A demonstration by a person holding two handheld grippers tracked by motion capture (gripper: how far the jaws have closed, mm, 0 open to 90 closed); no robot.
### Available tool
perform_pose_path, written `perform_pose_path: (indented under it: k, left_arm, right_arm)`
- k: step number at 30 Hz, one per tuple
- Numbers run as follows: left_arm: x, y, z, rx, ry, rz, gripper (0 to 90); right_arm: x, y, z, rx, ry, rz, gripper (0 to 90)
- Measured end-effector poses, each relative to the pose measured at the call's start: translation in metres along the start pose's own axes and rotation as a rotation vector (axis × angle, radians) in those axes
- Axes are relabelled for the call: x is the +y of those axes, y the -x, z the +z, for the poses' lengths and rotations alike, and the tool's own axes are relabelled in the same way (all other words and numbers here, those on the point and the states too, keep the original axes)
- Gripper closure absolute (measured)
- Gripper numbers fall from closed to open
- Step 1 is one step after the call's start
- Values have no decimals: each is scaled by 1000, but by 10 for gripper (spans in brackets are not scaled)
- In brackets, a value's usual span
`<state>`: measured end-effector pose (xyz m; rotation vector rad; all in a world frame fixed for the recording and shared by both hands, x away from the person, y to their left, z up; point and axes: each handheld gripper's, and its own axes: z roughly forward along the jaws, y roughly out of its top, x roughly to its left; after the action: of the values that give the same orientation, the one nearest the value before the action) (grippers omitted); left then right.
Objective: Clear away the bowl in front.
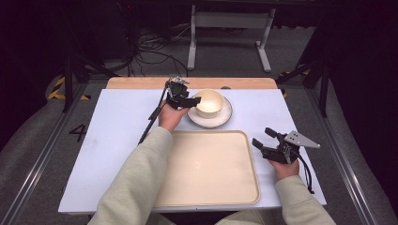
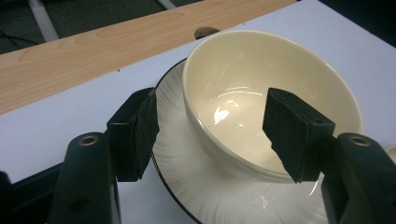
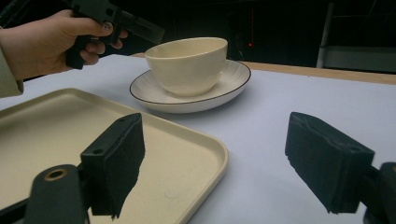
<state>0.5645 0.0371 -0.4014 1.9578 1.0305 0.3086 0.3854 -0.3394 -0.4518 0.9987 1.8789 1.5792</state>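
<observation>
Two open jaws of the left hand-held gripper (image 2: 210, 140) straddle the bowl (image 2: 275, 93) rim near the worktop's far edge, the right hand-held gripper (image 1: 268, 142) open, well apart.

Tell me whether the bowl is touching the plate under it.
Touching. The right gripper view shows the bowl standing with its base on the middle of the plate, no gap beneath it.
</observation>
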Motion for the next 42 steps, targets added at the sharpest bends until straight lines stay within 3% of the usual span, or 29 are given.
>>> perform_pose_path:
  k: [5,11,22,24,30,32,35,42]
  left_arm:
    - [-2,1,8,18,-28,-3,414]
    - [-5,1,18,36,-60,-39,414]
    - [0,14,35,62,-142,-19,456]
    - [1,17,37,85,-152,-8,454]
    - [1,15,40,94,-178,-31,524]
    - [0,15,42,95,-180,-62,529]
    - [1,17,43,120,-186,-62,558]
    - [2,18,41,156,-209,-82,703]
  right_arm:
    - [0,0,0,3,3,5,199]
    - [0,0,0,5,3,2,199]
    - [0,0,0,8,7,5,197]
    - [0,0,0,8,7,5,198]
    - [0,0,0,8,8,6,197]
    - [0,0,0,8,7,5,197]
    - [0,0,0,7,8,4,197]
    - [0,0,0,5,8,3,198]
